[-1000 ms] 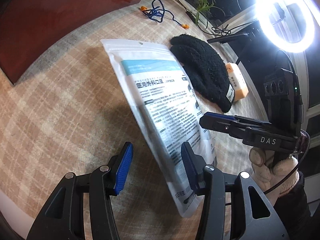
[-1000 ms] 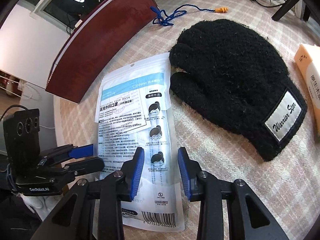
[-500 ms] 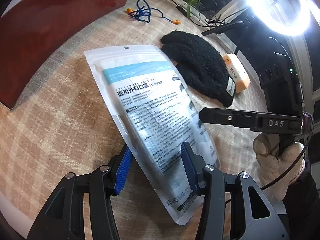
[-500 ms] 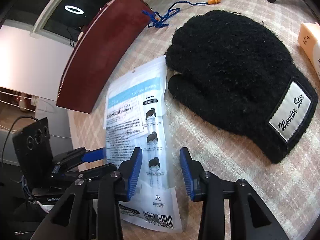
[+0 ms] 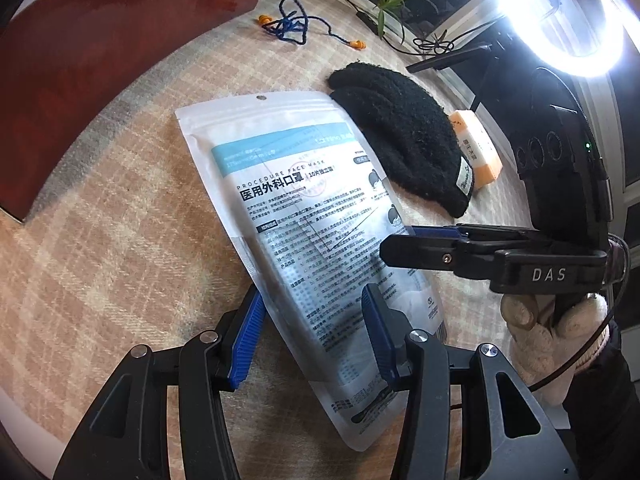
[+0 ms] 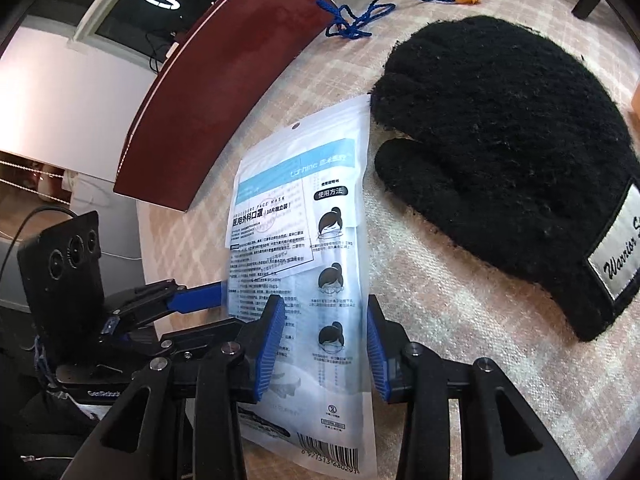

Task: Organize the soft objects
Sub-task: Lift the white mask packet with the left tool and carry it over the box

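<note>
The white plastic face-mask pouch [image 5: 304, 216] lies on the beige checked bench cloth [image 5: 120, 272], beside the black fuzzy mitten [image 6: 504, 152]. Left tongs [image 5: 312, 336] and right tongs [image 6: 326, 354] stand apart over it. A ring lamp [image 5: 560, 12] shines.

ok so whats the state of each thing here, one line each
mask packet: sealed, flat on the cloth
black mitten: lying flat, label up
blue cord: loose, tangled
left gripper: open, straddling the packet
right gripper: open over the packet's lower end
ring light: on
</note>
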Demonstrator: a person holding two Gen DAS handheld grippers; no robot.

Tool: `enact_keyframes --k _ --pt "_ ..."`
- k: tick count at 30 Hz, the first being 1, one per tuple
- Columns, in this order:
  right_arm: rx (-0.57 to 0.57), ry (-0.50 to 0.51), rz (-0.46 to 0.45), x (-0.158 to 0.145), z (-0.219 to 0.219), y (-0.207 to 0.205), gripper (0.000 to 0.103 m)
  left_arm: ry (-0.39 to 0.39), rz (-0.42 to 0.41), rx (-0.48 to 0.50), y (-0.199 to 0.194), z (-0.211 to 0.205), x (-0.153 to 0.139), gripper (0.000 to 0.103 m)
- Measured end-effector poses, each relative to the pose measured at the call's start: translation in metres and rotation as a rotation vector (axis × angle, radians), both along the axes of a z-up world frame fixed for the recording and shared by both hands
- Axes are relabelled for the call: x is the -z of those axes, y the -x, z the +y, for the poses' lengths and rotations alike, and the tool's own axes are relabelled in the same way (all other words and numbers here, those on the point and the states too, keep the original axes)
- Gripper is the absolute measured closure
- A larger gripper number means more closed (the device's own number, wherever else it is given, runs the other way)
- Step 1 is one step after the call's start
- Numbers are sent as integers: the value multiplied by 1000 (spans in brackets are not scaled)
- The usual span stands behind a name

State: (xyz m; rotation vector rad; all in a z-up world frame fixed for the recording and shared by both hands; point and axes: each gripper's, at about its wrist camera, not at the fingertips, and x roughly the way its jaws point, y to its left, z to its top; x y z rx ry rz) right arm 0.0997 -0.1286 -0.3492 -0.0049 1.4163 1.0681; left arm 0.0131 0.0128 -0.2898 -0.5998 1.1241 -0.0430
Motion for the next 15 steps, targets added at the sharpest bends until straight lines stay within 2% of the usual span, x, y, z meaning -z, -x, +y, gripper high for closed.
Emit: enact_keyframes --k 8,15 --pt "13 39 -69 -18 1 16 68 9 -24 7 4 -2 -10 56" --pt "19 33 -130 -46 -3 23 68 10 -71 9 12 1 -35 56"
